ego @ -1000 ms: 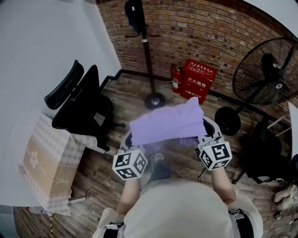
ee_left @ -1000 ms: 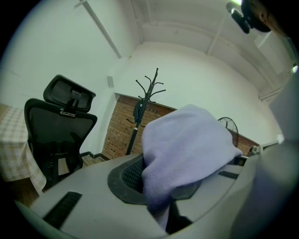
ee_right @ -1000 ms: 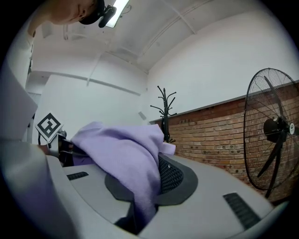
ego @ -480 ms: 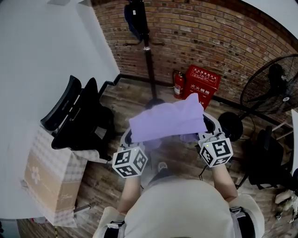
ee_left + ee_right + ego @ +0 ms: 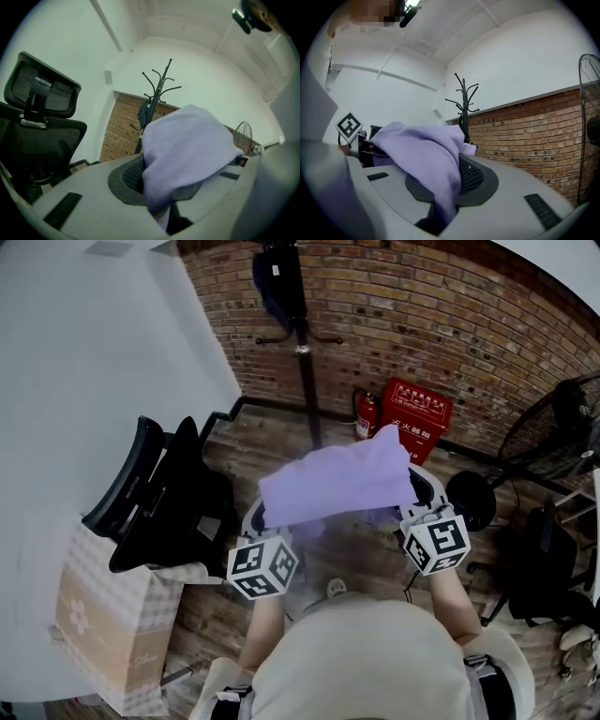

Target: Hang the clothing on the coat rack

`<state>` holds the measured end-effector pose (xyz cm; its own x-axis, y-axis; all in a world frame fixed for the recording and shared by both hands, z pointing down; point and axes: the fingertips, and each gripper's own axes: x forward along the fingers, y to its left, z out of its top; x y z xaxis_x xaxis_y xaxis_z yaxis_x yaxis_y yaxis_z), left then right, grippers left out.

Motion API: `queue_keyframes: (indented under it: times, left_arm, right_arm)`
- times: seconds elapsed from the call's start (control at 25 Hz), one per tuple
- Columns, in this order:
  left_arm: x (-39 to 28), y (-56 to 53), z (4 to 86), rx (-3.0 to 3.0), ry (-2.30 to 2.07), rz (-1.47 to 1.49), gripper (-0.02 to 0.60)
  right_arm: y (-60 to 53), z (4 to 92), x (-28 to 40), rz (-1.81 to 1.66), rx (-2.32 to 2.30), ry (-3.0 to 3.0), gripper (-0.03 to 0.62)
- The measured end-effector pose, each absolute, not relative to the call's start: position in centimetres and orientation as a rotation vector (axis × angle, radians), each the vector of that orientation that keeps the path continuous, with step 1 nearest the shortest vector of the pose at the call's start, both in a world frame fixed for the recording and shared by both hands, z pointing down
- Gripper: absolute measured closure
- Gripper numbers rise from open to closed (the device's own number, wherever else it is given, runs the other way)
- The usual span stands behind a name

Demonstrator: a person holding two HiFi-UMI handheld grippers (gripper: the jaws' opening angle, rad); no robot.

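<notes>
A lilac garment hangs stretched between my two grippers at chest height. My left gripper is shut on its left edge; in the left gripper view the cloth drapes over the jaws and is pinched between them. My right gripper is shut on the right edge, where the cloth folds down into the closed jaws. The black coat rack stands ahead by the brick wall, with a dark garment on its upper hooks. Its bare hooks show in the left gripper view, and the coat rack in the right gripper view.
A black office chair stands at the left beside a white wall. A red box and a fire extinguisher sit at the foot of the brick wall. A floor fan stands at the right, and a cardboard box is at the lower left.
Both grippers have carried the garment forward toward the coat rack and brick wall. The rack's base is now hidden behind the cloth, and the fan has slid toward the right edge.
</notes>
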<state>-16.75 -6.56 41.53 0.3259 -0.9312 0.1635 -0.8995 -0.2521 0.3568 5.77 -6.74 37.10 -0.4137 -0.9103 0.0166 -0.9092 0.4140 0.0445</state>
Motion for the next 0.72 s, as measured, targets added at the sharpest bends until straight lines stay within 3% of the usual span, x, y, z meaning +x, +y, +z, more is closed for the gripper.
queue_keyframes:
  times: [0.72]
  left_arm:
    - [-16.2,-15.0,40.8,2.293,-1.582,-0.091,0.523]
  right_arm:
    - [-14.5,36.5,6.3,-0.087,1.728,-2.575,0.548]
